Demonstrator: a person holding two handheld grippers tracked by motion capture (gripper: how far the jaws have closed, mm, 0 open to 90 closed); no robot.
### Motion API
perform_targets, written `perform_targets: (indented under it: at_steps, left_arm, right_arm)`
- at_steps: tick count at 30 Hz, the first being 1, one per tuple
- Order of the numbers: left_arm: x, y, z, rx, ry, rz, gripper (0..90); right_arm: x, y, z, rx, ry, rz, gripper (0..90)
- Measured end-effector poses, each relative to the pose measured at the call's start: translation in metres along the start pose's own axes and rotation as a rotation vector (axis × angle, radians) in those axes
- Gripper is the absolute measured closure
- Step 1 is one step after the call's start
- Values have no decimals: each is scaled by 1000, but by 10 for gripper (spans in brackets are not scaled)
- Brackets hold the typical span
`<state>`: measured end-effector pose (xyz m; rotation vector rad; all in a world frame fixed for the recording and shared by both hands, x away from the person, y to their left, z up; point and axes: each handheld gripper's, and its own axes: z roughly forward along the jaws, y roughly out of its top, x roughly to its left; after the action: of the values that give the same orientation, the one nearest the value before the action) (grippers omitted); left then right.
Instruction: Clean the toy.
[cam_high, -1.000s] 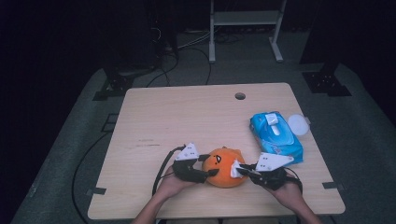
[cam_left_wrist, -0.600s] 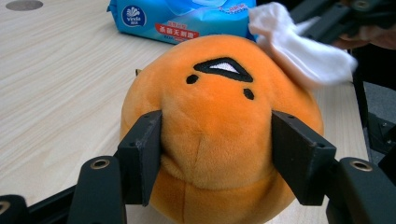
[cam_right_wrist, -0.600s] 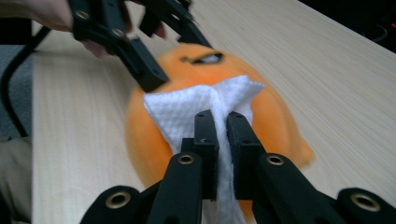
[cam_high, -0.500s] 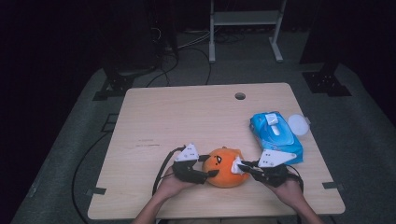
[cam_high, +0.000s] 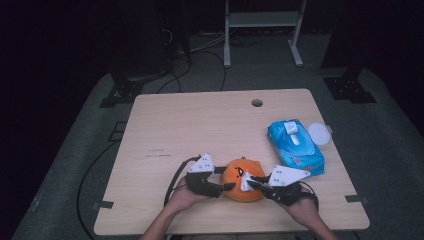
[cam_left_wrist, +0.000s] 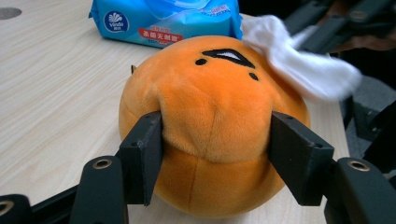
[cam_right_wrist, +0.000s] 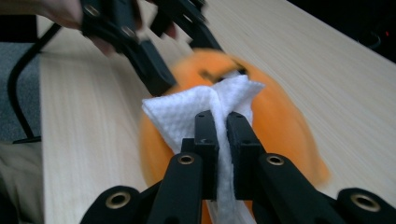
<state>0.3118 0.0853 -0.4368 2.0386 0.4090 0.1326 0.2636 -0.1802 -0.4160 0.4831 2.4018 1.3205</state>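
While the left gripper (cam_left_wrist: 212, 161) clamped the round orange plush toy (cam_left_wrist: 212, 126) at the near edge of the pale wooden table (cam_high: 200, 125), the right gripper (cam_right_wrist: 223, 122) pressed a folded white wipe (cam_right_wrist: 205, 107) to the toy's face.

The left jaws were clenched into the soft sides of the toy, denting it; the right jaws were pinched tight on the wipe — its free end lay against the plush. A hard stroke could likely squeeze the yielding toy out of the left grip, or drag the thin wipe from the right one. The blue wipes pack (cam_high: 295, 146) lay well apart at the far right, a white round lid (cam_high: 319, 133) just beside it — neither stood in the way.
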Motion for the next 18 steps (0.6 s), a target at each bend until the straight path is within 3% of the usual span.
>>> perform_targets:
  at_steps: [3, 4, 11, 18]
  left_arm:
    - [0, -2, -1, -1, 4, -12, 386]
    - [1, -3, -1, -4, 5, -16, 388]
    - [6, -3, 1, -20, 3, -64, 392]
    - [7, -3, 3, -23, 30, -77, 395]
  right_arm:
    - [5, 4, 3, 7, 9, -36, 832]
    - [0, 0, -2, 11, 11, -16, 832]
    - [-9, -20, -15, 59, -31, -7, 832]
    - [14, -3, 3, 50, 48, -88, 832]
